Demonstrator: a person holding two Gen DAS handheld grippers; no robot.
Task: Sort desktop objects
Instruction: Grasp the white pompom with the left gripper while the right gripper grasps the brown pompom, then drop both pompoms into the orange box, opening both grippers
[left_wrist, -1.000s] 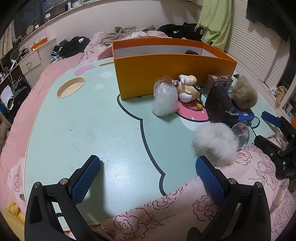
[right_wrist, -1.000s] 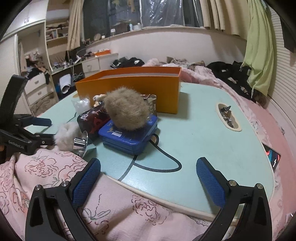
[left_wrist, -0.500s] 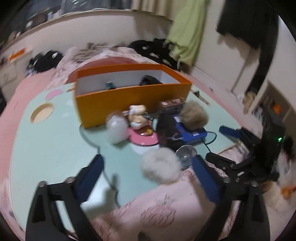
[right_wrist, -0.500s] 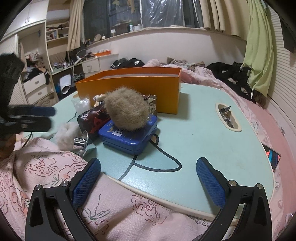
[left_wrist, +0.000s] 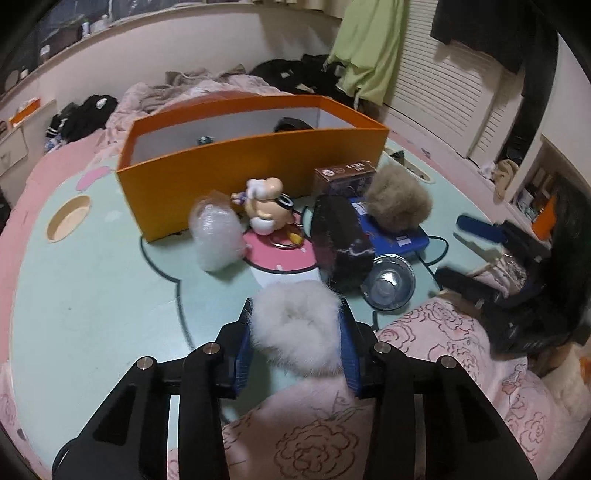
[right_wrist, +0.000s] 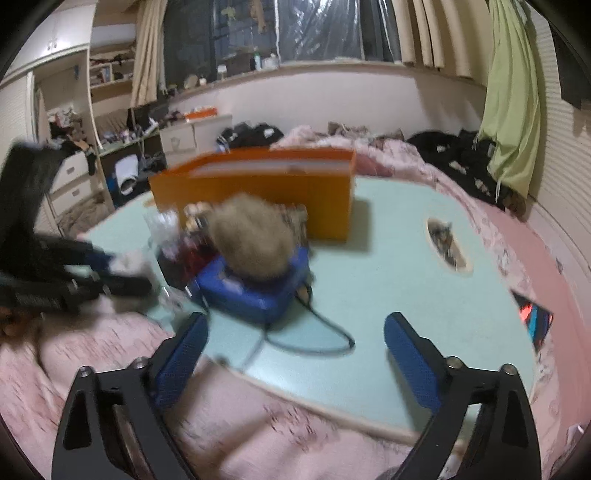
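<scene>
- At the lower middle of my left wrist view, my left gripper (left_wrist: 295, 336) has the white fluffy ball (left_wrist: 297, 332) between its blue pads. The jaws are closing, and the fur already bulges against both of them.
- A second ago these jaws stood wide over bare bench (left_wrist: 92, 295), with the ball off to the right by the edge. Now I have swung across to it.
- That makes the ball the first piece of this sort in hand. I judge the grip nearly firm, though soft fur could slip.
- In the upper middle of that view stands the orange box (left_wrist: 255, 173), open at the top, with a few small things already inside. It looks the likely place for the ball.
- Between ball and box lie a wrapped bundle (left_wrist: 216, 236), a toy figure (left_wrist: 266, 205), a dark box (left_wrist: 341, 240) and a metal cup (left_wrist: 388, 286).
- In my right wrist view, my right gripper (right_wrist: 293, 347) hangs over the bench's near edge. Its jaws are wide, just starting to close, with nothing between them.
- The brown fluffy ball (right_wrist: 251, 240) sits on a blue tin (right_wrist: 258, 295) ahead of it, a likely next pick.
</scene>
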